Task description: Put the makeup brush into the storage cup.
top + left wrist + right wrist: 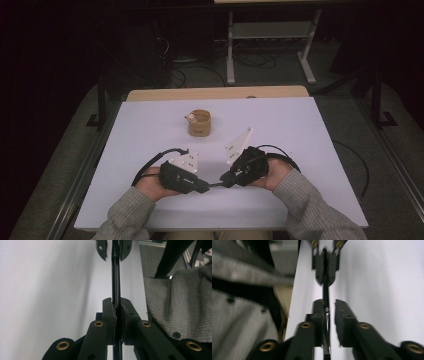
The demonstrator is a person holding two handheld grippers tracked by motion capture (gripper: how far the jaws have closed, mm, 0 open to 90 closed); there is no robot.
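Observation:
A thin black rod (pixel 216 184) spans the short gap between my two grippers near the table's front edge. My left gripper (pixel 206 187) points right, and in the left gripper view its pads (pixel 113 312) press on the rod (pixel 115 277) from both sides, so the left gripper (pixel 116 302) is shut on it. My right gripper (pixel 225 179) points left toward it. In the right gripper view the rod (pixel 325 287) lies against one pad (pixel 320 311), and a gap shows to the other pad, so the right gripper (pixel 329 302) stands slightly open around it.
A tan round cup (pixel 199 122) with a small white object at its rim stands at the middle back of the white table (pixel 300 130). A wooden strip (pixel 215 93) runs along the far edge. Grey sleeves come in from the bottom.

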